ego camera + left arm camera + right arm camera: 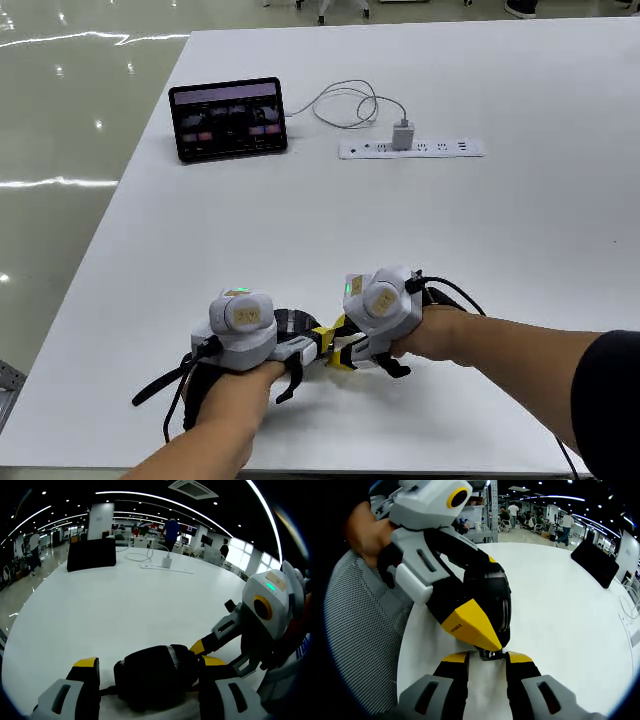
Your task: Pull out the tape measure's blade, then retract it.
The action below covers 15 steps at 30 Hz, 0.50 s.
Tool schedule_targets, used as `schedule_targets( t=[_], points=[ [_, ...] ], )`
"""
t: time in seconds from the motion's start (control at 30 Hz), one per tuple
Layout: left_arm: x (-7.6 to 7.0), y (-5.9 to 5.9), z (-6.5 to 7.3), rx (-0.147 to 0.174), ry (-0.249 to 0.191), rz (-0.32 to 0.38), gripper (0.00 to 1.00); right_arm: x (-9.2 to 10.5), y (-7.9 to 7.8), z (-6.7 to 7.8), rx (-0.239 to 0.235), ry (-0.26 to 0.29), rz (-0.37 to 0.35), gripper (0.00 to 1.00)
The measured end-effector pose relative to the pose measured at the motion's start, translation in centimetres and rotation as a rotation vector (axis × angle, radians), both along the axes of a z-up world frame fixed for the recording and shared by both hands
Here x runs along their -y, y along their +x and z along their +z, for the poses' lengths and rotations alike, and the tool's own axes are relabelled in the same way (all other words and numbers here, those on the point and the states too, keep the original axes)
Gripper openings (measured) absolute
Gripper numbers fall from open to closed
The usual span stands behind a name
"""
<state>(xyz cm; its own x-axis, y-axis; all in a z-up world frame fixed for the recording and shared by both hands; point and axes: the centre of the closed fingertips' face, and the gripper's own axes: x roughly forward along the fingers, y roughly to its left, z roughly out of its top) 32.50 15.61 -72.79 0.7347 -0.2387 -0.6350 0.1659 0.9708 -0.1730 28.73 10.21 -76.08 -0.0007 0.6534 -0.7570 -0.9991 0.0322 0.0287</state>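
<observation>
Where the tape measure (155,680) is: near edge of the white table (450,230), between both grippers.
Left gripper (149,664): clamped on the tape measure, one jaw each side.
Right gripper (487,657): jaws close around the blade tip (490,654); I cannot tell if they pinch it.
Far side: tablet (228,118), power strip (410,148).

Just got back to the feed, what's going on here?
A person works two handheld tools at the near edge of a white table. The left tool grips the black tape measure by its body. The right tool has its jaws either side of the blade tip, seemingly not yet closed. No blade is pulled out yet.
</observation>
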Motion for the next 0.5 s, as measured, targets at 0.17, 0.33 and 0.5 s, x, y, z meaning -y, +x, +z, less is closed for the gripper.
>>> schedule_targets(
  t=[0.17, 0.33, 0.5],
  points=[
    [-0.4, 0.1, 0.1, 0.002, -0.010, 0.017, 0.83, 0.0, -0.2, 0.2, -0.035, 0.011, -0.032, 0.34],
    [0.1, 0.1, -0.1, 0.010, 0.002, -0.021, 0.99, -0.1, -0.2, 0.6, -0.057, 0.025, -0.051, 0.45],
    [0.7, -0.5, -0.4, -0.026, -0.041, -0.027, 1.00, 0.4, -0.2, 0.7, -0.072, 0.020, -0.074, 0.50]
  ],
)
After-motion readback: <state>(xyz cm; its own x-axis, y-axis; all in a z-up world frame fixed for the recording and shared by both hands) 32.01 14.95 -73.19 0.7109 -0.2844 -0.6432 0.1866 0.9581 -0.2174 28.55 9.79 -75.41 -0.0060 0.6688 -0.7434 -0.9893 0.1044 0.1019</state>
